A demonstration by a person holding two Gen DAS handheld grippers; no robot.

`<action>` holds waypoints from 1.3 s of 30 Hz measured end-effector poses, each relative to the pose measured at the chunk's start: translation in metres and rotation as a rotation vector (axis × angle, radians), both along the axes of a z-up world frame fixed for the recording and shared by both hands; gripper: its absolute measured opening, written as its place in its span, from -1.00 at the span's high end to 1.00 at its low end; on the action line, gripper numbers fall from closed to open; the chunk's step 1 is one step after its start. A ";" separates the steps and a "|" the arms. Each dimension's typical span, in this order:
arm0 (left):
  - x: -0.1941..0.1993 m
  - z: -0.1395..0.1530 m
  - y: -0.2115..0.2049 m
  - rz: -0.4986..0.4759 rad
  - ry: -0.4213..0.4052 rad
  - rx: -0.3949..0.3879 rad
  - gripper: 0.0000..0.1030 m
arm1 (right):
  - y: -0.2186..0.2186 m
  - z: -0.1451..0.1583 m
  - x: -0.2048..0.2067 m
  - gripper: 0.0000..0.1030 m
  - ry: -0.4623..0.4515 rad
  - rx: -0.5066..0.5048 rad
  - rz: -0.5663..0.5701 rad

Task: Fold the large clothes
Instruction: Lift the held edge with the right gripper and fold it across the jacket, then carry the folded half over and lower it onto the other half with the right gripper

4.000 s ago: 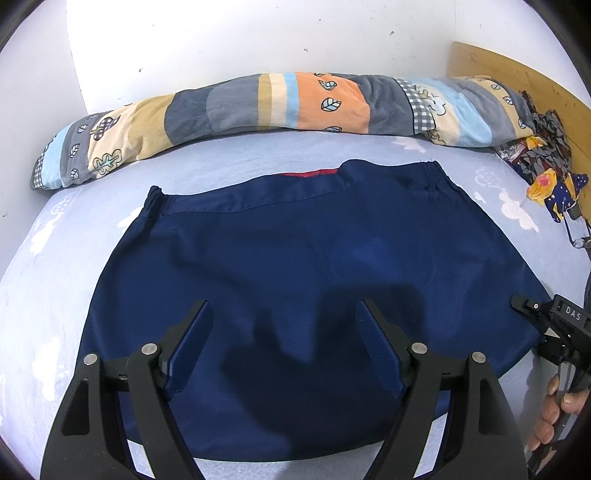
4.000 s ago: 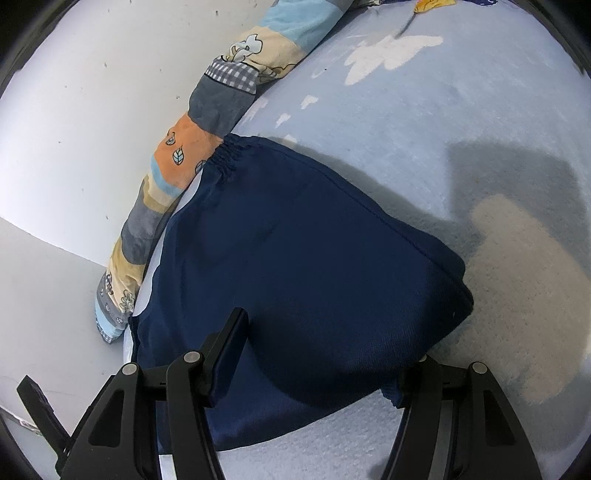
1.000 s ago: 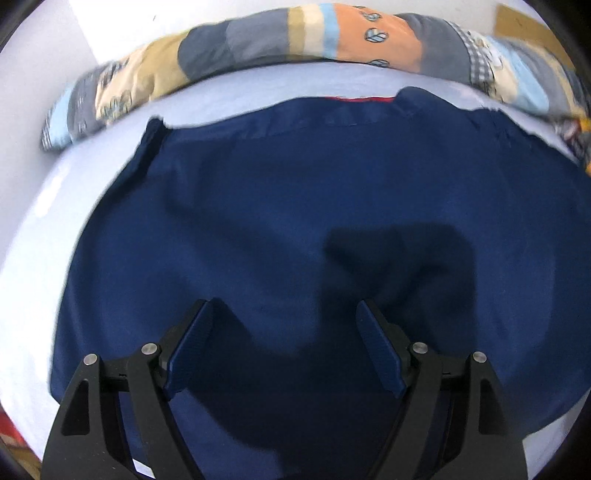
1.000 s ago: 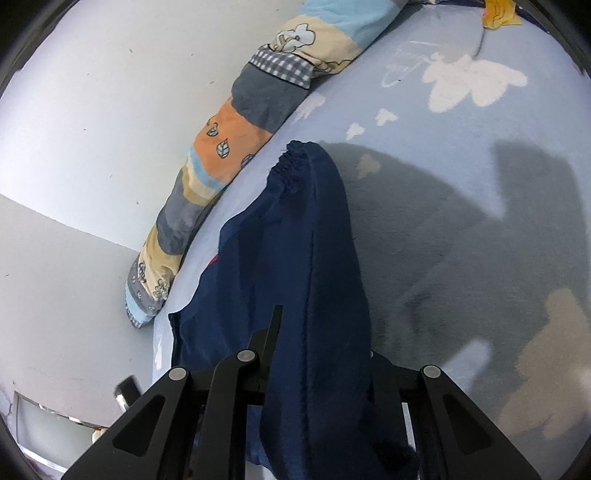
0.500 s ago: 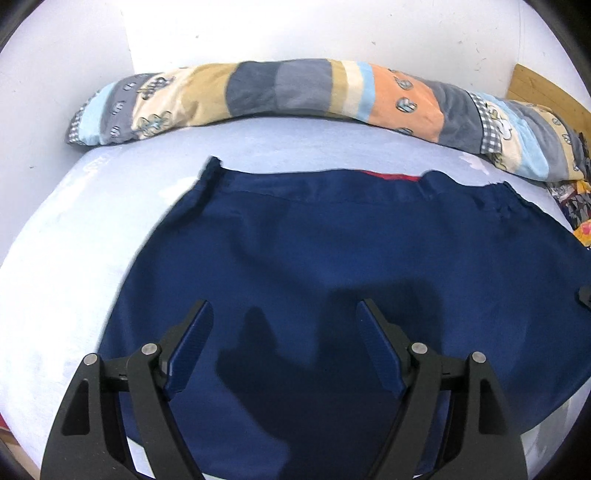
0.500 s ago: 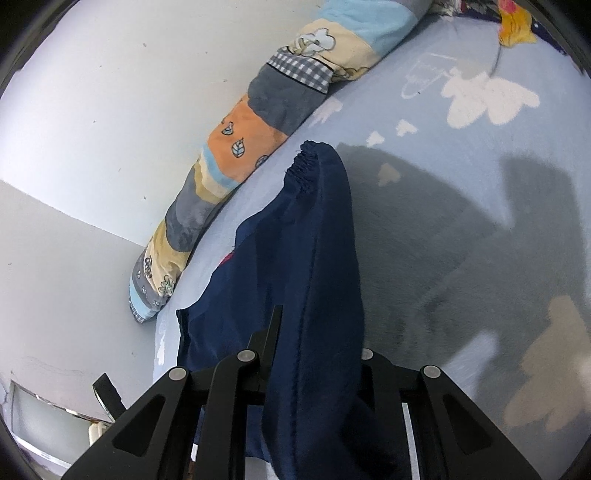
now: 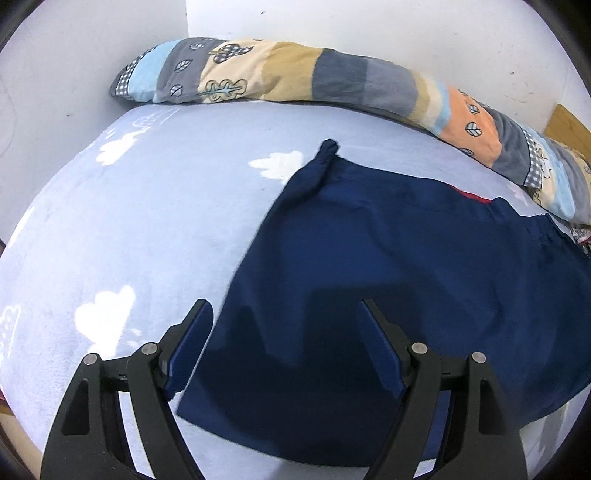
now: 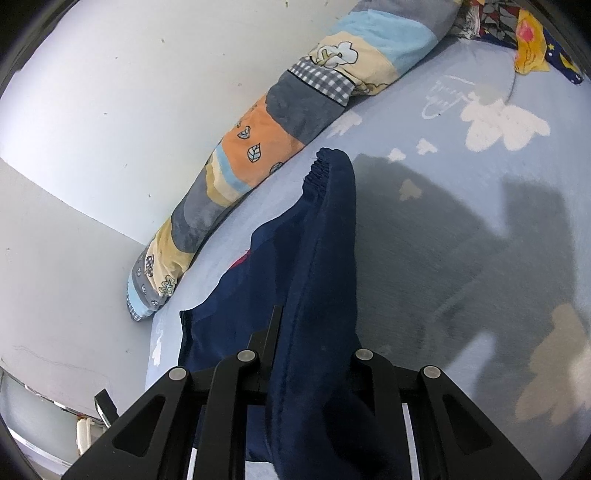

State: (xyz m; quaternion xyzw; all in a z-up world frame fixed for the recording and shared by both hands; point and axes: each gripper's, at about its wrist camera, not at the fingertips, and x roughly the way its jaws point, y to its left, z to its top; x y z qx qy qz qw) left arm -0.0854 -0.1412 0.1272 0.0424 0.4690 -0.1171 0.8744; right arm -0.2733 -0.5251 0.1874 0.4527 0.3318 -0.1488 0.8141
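Navy fabric fills most of what I see: the garment [image 7: 424, 266], which looks like a pair of elastic-waisted shorts or trousers already doubled once, lies on the bed ahead of my left gripper [image 7: 284, 350], its gathered waistband [image 7: 325, 162] at the far end, away from the fingers. My left fingers [image 7: 192, 343] are spread wide and hold nothing; they straddle the garment's near left edge, one finger over bare sheet, the other over the cloth.

My right gripper [image 8: 314, 354] has its fingers pressed together on a thick fold of the same garment [image 8: 325, 258], which rises between them and runs forward to the puckered elastic at the far tip (I cannot tell how many layers are pinched).

By my judgement the fold is partway done: one side is lifted and ready to be carried across toward the left fingers, and the laying down, squaring of edges and any further folding are left to do.

Beyond the garment, the pale blue bed sheet [image 7: 129, 229] with white cloud prints spreads in every direction. A long patchwork bolster [image 7: 332, 77] lies along the white wall [image 7: 369, 26] at the far side, and some crumpled colourful clothes [image 8: 532, 48] sit far ahead and to the right of my right fingers.
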 end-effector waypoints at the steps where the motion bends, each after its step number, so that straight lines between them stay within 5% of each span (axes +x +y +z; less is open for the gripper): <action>1: 0.000 0.000 0.003 -0.012 0.004 -0.006 -0.55 | 0.001 0.001 0.001 0.61 0.000 -0.003 0.000; 5: 0.004 -0.002 0.021 -0.053 0.026 -0.034 -0.55 | 0.004 0.004 0.004 0.61 0.004 -0.013 -0.003; 12: 0.019 -0.012 0.064 0.007 0.160 -0.223 -0.55 | 0.009 0.008 0.007 0.61 0.006 -0.036 -0.003; 15: 0.018 -0.016 0.066 0.011 0.160 -0.176 -0.51 | 0.013 0.011 0.009 0.61 0.004 -0.045 -0.002; 20: 0.022 -0.043 0.056 0.006 0.234 -0.052 -0.16 | 0.021 0.018 0.011 0.61 0.000 -0.062 0.004; 39: 0.013 -0.007 0.062 -0.044 0.135 -0.140 -0.16 | 0.042 0.039 0.025 0.61 -0.028 -0.091 0.045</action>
